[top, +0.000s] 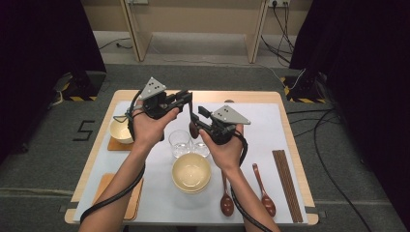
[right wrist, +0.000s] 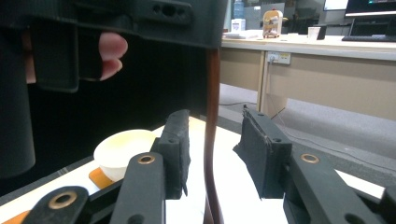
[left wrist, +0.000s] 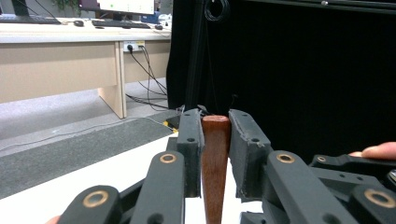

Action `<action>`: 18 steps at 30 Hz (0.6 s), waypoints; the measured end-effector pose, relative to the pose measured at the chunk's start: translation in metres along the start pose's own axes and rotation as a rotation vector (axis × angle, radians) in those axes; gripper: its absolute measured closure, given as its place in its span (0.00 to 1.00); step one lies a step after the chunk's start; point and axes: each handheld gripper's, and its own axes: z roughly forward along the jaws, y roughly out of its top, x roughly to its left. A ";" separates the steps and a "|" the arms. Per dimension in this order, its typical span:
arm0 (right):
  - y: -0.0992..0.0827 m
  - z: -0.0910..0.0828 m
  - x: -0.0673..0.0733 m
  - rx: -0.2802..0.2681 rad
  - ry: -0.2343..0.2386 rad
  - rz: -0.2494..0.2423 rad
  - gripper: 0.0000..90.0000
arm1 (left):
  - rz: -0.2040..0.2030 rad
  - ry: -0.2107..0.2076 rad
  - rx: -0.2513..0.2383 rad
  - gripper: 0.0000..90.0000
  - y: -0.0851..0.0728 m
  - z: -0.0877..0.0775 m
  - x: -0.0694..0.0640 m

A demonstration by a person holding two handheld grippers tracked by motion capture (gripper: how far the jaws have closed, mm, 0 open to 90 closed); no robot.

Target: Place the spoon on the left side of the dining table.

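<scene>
Brown wood marks the spoon held above the tabletop: the left gripper has its fingers clenched on the top of the handle, which hangs straight down. In the right gripper view the same handle runs upright between the right gripper's fingers, which stand apart on either side without touching it. In the high view the two grippers meet above the middle of the tabletop, the spoon's bowl dangling just over two clear glasses. Near the front sits a cream bowl. A second, smaller bowl rests on an orange coaster at the left edge, and a larger coaster lies bare at the front left corner. To the right lie two more brown spoons and, beyond them, dark chopsticks pointing front to back. Cables trail from both grippers along the person's forearms.
</scene>
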 end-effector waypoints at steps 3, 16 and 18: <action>-0.002 -0.003 -0.002 0.002 0.004 0.005 0.70 | -0.005 0.006 -0.005 0.83 0.000 -0.001 0.002; -0.009 -0.017 -0.012 0.009 -0.019 0.006 0.71 | -0.003 0.037 -0.023 0.83 0.002 -0.010 0.009; -0.010 -0.019 -0.013 0.013 -0.023 0.007 0.71 | -0.003 0.044 -0.026 0.83 0.002 -0.012 0.011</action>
